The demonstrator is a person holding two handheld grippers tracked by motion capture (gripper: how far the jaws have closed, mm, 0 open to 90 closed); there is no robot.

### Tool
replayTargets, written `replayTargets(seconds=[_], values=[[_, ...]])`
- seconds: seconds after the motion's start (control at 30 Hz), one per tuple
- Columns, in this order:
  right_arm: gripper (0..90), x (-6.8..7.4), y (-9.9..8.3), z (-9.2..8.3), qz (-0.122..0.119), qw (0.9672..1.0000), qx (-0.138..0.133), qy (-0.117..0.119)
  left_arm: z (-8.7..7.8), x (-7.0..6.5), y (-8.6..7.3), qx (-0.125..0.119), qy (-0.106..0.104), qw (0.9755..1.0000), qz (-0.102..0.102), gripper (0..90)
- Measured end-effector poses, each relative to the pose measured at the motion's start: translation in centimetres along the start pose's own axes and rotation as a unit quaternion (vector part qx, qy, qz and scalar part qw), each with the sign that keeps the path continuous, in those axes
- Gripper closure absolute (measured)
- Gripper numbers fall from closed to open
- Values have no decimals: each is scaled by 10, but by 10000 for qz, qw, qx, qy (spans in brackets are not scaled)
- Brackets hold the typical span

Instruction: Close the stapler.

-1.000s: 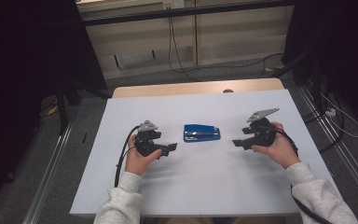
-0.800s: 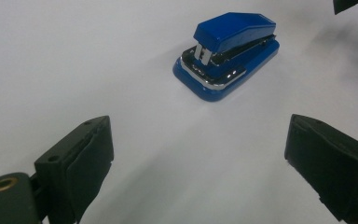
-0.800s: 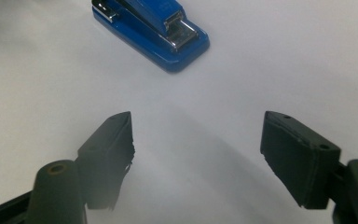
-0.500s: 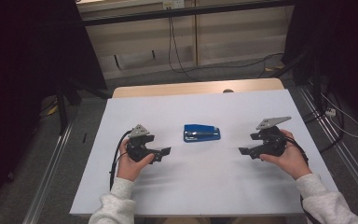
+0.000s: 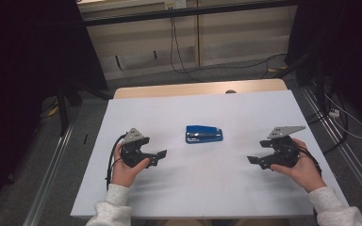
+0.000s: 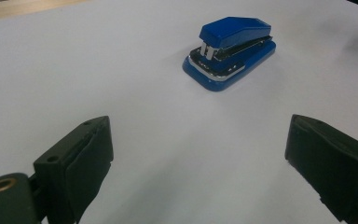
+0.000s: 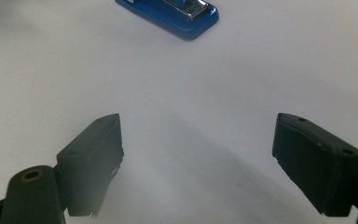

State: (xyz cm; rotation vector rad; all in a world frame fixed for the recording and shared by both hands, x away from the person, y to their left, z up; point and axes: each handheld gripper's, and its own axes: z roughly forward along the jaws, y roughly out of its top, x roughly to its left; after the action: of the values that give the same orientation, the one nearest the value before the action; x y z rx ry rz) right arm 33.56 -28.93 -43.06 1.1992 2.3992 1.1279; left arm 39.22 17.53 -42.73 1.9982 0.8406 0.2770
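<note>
1. The blue stapler (image 5: 204, 133) lies flat near the middle of the white tabletop (image 5: 245, 108), between the two grippers and a little farther from the person than either.
2. Over the last second both hands have drawn back from it: the left gripper (image 5: 158, 157) has moved outward and toward the person, and the right gripper (image 5: 255, 161) has swung well out to the right. The stapler itself has not shifted.
3. My reading is that no grasp is in hand at present; the stapler sits free, and either hand would have to close the gap again before anything could be done with it.
4. In the left gripper view the fingers (image 6: 77, 165) are spread wide, with bare tabletop between them and the stapler (image 6: 230, 51) ahead, well apart.
5. In the right gripper view the fingers (image 7: 91, 161) are likewise spread wide and hold nothing; the stapler's (image 7: 177, 14) near end shows at the top edge, clear of them.
6. Neither gripper touches the stapler.
</note>
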Motion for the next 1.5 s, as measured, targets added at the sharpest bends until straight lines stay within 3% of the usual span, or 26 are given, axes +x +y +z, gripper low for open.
replayTargets(seconds=[0.3, 0.73, 1.5], values=[[150, 4, -11, -6, 58, 10000, 7, -2, -4, -2, -1, 40, 31, 9999, 88, 77], [147, 16, -17, -14, -56, 10000, 25, 19, -21, 2, -11, -23, 63, 10000, -27, 76], [134, 18, -22, -18, -86, 9999, 70, 18, -52, 11, -33, 5, 215, 9997, -116, 71]])
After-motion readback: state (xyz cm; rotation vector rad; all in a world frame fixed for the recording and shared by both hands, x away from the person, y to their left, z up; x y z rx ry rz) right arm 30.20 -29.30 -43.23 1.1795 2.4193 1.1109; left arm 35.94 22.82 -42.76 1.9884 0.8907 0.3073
